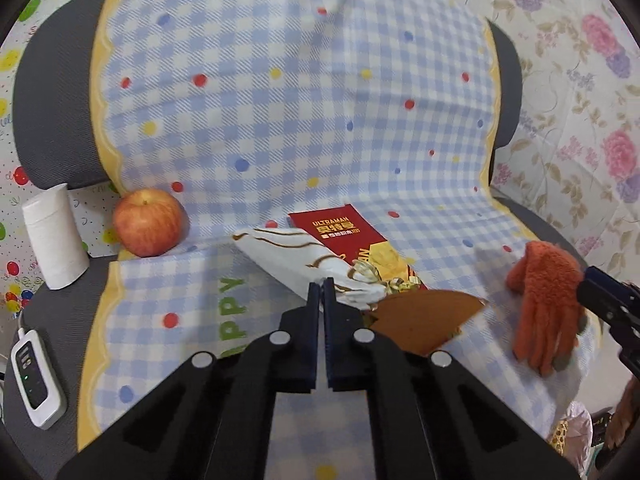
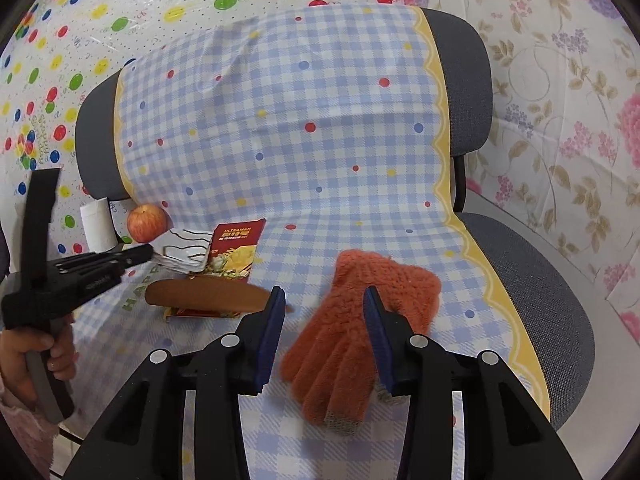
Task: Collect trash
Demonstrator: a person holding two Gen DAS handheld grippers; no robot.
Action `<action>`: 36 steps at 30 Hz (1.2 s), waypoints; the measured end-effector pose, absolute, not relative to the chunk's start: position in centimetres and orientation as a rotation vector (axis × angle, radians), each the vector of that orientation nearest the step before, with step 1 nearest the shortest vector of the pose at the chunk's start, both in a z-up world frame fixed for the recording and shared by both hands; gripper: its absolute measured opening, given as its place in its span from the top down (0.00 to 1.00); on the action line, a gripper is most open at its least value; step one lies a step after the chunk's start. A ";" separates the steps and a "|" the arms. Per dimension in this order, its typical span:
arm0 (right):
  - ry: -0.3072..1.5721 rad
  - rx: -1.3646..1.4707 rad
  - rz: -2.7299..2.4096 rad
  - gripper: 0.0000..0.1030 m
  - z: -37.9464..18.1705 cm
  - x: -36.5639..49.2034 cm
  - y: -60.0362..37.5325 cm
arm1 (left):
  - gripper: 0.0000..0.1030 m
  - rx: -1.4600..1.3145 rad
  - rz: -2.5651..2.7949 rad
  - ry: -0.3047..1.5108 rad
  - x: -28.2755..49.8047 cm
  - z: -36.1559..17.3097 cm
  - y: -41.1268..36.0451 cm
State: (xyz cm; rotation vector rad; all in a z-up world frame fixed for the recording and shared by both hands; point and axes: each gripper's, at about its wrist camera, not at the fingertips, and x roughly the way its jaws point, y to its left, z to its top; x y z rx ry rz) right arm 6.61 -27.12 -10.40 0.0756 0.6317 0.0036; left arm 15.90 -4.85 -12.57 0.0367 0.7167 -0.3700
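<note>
Left gripper (image 1: 321, 285): clamped on white wrapper (image 1: 296, 256); thin edge may slip free.
Right gripper (image 2: 325, 298): half-open over orange glove (image 2: 352, 320), not trash; closing risks a wrong pick.

Blue-and-white gingham cloth (image 1: 280, 120) with red, yellow and blue dots and a scalloped yellow border, over a dark grey chair (image 1: 52, 112). Red-and-yellow streaked apple (image 1: 149, 222) at middle left. White paper roll (image 1: 54, 236) at the left edge. Red packet (image 1: 344, 236) with gold lettering at centre, beside a white wrapper (image 1: 292, 258) with brown squiggles. Brown card (image 1: 424, 316) at lower centre. Fuzzy orange glove (image 2: 352, 328) with grey fingertips. Black tongs (image 2: 324, 320) with dark blue pads. Pink-and-purple floral sheet (image 2: 560, 100) at right, balloon-print sheet (image 2: 100, 20) at upper left.
</note>
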 end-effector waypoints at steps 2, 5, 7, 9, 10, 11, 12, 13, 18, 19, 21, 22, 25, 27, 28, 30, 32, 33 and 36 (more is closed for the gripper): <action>0.624 0.069 0.009 0.59 -10.1 6.1 -26.4 | 1.00 0.036 -0.386 0.705 14.6 -12.2 -3.7; 0.612 0.062 0.021 0.59 -9.7 5.5 -25.6 | 1.00 0.044 -0.408 0.711 12.1 -12.5 -1.7; 0.608 0.060 0.034 0.59 -9.5 5.1 -24.9 | 1.00 0.038 -0.416 0.743 10.8 -13.2 -0.4; 0.607 0.057 0.045 0.59 -9.5 5.0 -24.2 | 1.00 0.038 -0.410 0.788 10.0 -14.2 0.9; 0.611 0.052 0.052 0.59 -9.6 4.9 -23.8 | 1.00 0.048 -0.396 0.804 9.7 -14.7 1.3; 0.614 0.047 0.056 0.59 -9.6 4.9 -23.5 | 0.99 0.055 -0.372 0.818 9.5 -15.2 1.8; 0.615 0.041 0.058 0.59 -9.7 4.8 -23.3 | 0.97 0.046 -0.353 0.822 9.4 -15.5 2.3; 0.617 0.035 0.058 0.59 -9.7 4.8 -23.1 | 0.94 0.012 -0.335 0.834 9.4 -15.7 3.1; 0.614 0.037 0.043 0.59 -9.6 4.3 -23.3 | 0.52 -0.111 -0.274 0.812 9.0 -15.5 4.1; 0.614 0.041 0.040 0.59 -9.6 4.2 -23.5 | 0.51 -0.116 -0.275 0.807 9.2 -15.5 3.8; 0.614 0.049 0.034 0.59 -9.6 4.1 -23.8 | 0.50 -0.092 -0.249 0.810 10.1 -15.8 2.8; 0.613 0.052 0.027 0.59 -9.7 4.1 -24.1 | 0.50 -0.084 -0.234 0.820 10.6 -16.1 2.7; 0.613 0.058 0.015 0.59 -9.8 3.8 -24.7 | 0.51 -0.102 -0.211 0.888 12.4 -17.4 2.4; 0.616 0.064 0.007 0.59 -10.1 3.7 -25.1 | 0.52 -0.105 -0.190 0.913 12.6 -18.0 2.3; 0.617 0.067 0.005 0.59 -10.2 3.6 -25.4 | 0.54 -0.093 -0.187 0.905 12.4 -17.8 2.1; 0.623 0.075 -0.002 0.59 -10.5 3.6 -25.8 | 0.64 -0.082 -0.213 0.902 12.1 -17.7 1.6; 0.629 0.082 -0.006 0.59 -10.8 3.6 -26.1 | 0.68 -0.058 -0.223 0.885 11.8 -17.5 0.9; 0.631 0.084 -0.006 0.59 -10.9 3.6 -26.2 | 0.77 -0.055 -0.238 0.879 11.8 -17.5 0.6; 0.631 0.086 -0.014 0.59 -11.0 3.3 -26.6 | 0.99 -0.072 -0.287 0.843 11.6 -16.7 -0.2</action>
